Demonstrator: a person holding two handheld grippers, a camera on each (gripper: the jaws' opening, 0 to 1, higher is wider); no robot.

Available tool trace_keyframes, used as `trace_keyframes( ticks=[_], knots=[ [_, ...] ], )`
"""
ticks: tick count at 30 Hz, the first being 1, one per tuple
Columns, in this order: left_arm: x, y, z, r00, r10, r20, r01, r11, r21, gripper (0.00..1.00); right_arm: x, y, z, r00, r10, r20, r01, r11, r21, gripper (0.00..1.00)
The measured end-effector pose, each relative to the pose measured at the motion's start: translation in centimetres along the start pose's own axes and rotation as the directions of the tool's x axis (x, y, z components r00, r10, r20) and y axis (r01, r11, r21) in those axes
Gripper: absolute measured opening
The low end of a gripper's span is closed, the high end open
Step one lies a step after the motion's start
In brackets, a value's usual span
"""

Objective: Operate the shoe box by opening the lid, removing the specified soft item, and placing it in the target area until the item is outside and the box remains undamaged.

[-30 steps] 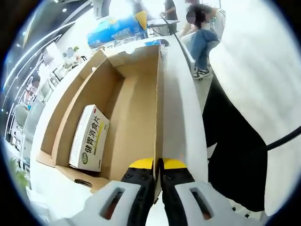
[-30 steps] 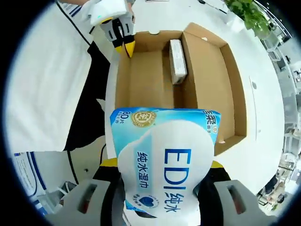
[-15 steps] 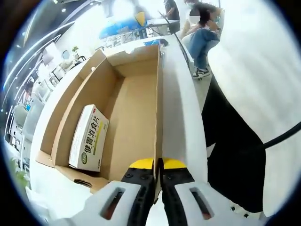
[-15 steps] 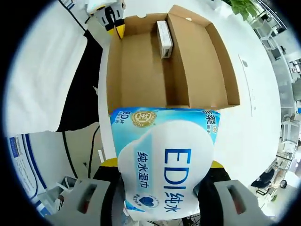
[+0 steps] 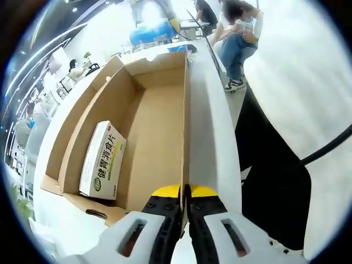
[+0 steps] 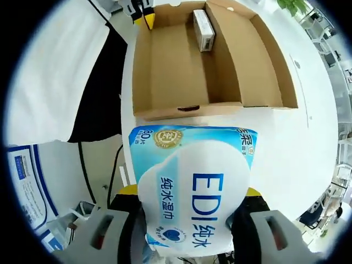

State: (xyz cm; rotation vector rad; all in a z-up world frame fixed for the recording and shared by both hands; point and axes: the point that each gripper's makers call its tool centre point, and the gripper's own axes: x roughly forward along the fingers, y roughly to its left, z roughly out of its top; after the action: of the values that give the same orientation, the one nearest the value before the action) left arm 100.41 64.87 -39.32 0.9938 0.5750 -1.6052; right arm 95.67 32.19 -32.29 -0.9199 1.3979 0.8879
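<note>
The left gripper has its 2 jaws pinched on the near end of the box wall, which runs straight away from it. Left of that wall, a white carton lies on the box floor against the far-left side. In the right gripper view, the right gripper clamps a blue wipes pack, held up clear of the box beyond it, over the white table. The left gripper grips the box's far-left corner.
</note>
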Motion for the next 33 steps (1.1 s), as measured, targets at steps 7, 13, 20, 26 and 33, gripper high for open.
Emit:
trace_keyframes(
  ticks=[7, 13, 20, 26, 33],
  knots=[
    [0.0, 0.0, 0.0, 1.000, 0.002, -0.003, -0.002, 1.000, -0.006, 0.03, 0.3, 0.4, 0.4, 1.000, 0.011, 0.007, -0.011, 1.000, -0.017, 0.60],
    [0.0, 0.1, 0.0, 1.000, 0.002, -0.003, -0.002, 1.000, -0.007, 0.03, 1.1, 0.6, 0.6, 1.000, 0.025, -0.004, -0.025, 0.999, -0.033, 0.60],
    [0.1, 0.1, -0.1, 1.000, 0.004, -0.003, -0.004, 1.000, -0.006, 0.03, 2.5, 1.0, 0.5, 0.999, 0.039, -0.004, -0.039, 0.999, -0.033, 0.60],
    [0.1, 0.1, 0.0, 1.000, 0.004, -0.002, -0.004, 1.000, -0.006, 0.03, 3.0, 1.3, 0.4, 0.998, 0.058, -0.009, -0.058, 0.998, -0.026, 0.60],
    [0.1, 0.1, 0.0, 1.000, 0.001, -0.002, -0.001, 1.000, -0.008, 0.03, 4.3, 1.3, 0.4, 0.998, 0.067, -0.021, -0.068, 0.997, -0.039, 0.59]
  ],
)
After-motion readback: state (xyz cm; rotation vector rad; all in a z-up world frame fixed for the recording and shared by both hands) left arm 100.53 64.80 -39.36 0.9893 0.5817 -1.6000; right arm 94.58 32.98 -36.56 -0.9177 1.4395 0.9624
